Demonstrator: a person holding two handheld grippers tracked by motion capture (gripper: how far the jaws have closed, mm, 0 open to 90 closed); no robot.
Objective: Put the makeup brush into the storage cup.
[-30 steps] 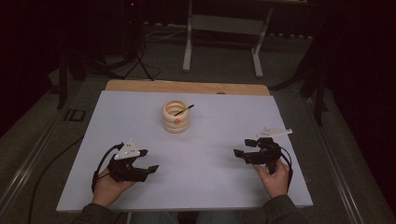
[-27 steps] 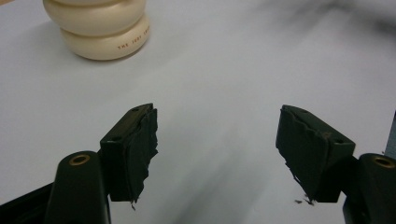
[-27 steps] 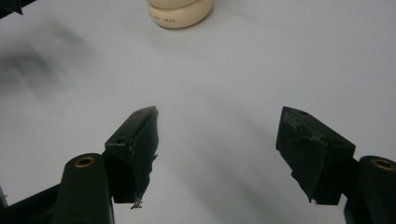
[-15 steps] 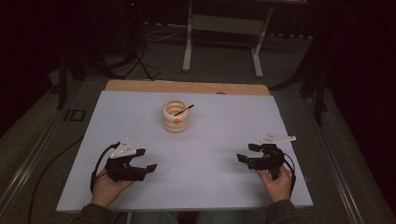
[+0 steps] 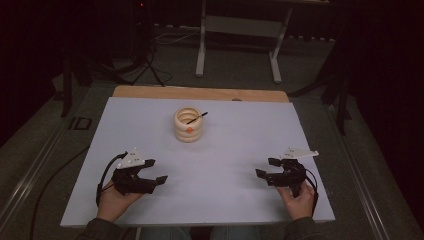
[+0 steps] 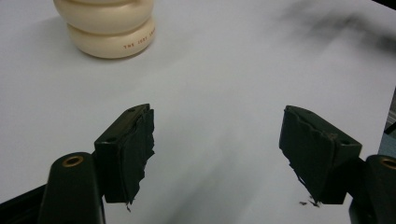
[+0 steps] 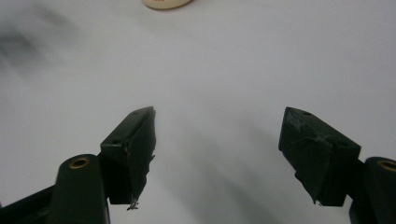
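A cream ringed holder [image 5: 189, 126] stands on the white table top [image 5: 235, 145], toward the back and a little left of the middle. A thin black stick [image 5: 197, 117] leans out of it, and an orange mark shows on its front. My left gripper [image 5: 157, 171] rests near the front left, held by a hand, its jaws wide apart with nothing between them. In the left gripper view the holder [image 6: 107, 28] stands ahead of the gripper [image 6: 217, 140]. My right gripper [image 5: 263, 167] sits near the front right, open and empty. In the right gripper view the holder's base [image 7: 166, 3] lies far beyond the gripper [image 7: 217, 140].
A wooden strip [image 5: 200, 93] runs along the table's far edge. Beyond it a grey metal stand [image 5: 237, 45] and dark tripod legs [image 5: 145, 65] stand on the floor. A cable [image 5: 102, 177] trails from the left gripper.
The right hand has drawn its gripper a little toward the table's near edge and lower. The left gripper has stayed where it was.
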